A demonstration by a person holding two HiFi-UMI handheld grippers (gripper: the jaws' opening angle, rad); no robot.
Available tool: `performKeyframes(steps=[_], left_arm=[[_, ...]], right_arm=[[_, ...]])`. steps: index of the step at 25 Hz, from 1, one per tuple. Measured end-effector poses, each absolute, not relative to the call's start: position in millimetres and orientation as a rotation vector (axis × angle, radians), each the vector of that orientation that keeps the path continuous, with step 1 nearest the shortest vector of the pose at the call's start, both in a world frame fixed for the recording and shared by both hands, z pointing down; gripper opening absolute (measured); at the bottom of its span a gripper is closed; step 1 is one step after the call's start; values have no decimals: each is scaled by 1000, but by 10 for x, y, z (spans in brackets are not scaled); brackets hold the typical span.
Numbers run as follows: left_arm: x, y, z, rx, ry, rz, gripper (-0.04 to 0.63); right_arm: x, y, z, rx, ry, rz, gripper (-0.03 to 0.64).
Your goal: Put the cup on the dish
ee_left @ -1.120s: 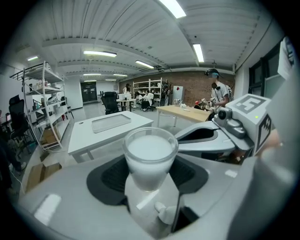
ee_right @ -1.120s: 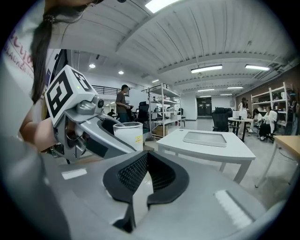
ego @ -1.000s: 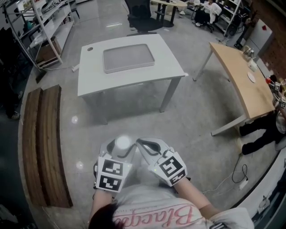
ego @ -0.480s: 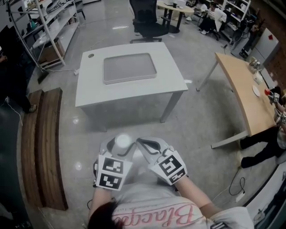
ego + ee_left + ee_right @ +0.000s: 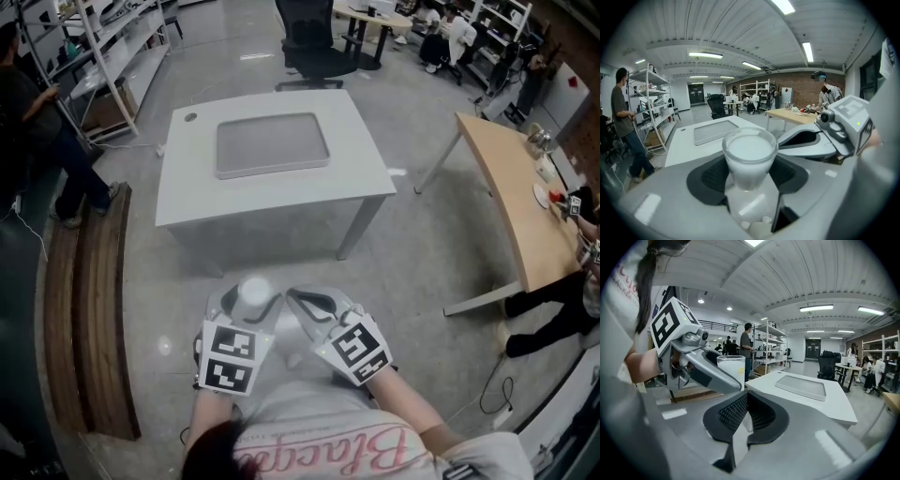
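A frosted white cup [image 5: 253,292] stands upright between the pads of my left gripper [image 5: 249,302], which is shut on it close in front of the person's chest. In the left gripper view the cup [image 5: 750,155] fills the middle, with the dark pads pressed against both of its sides. My right gripper [image 5: 302,307] is just to the right of the cup, its jaws closed together with nothing in them. The dish is a grey rectangular tray [image 5: 272,144] lying on a white table [image 5: 361,178] some way ahead; it also shows as the tray [image 5: 801,386] in the right gripper view.
A wooden bench [image 5: 89,309] lies on the floor at the left. A person [image 5: 47,122] stands by metal shelves [image 5: 103,56] at the far left. A black office chair [image 5: 314,42] is behind the white table. A wooden table [image 5: 516,187] stands at the right, with someone's legs [image 5: 553,309] beside it.
Both grippers and the cup keep their places. The person at the left has walked further into view beside the shelves. The head view shifted slightly.
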State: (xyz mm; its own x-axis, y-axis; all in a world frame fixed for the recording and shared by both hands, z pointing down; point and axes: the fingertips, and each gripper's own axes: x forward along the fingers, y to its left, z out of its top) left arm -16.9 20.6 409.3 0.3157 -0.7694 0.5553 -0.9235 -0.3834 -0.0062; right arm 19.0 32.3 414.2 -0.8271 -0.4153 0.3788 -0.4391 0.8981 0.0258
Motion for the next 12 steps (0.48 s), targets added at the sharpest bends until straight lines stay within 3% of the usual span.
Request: performKeyframes(steps=[12], left_arm=[[-157,-39,4202,2300,-1472,694,258]], right_arm=[[238,84,4171,712,-2675,118,2]])
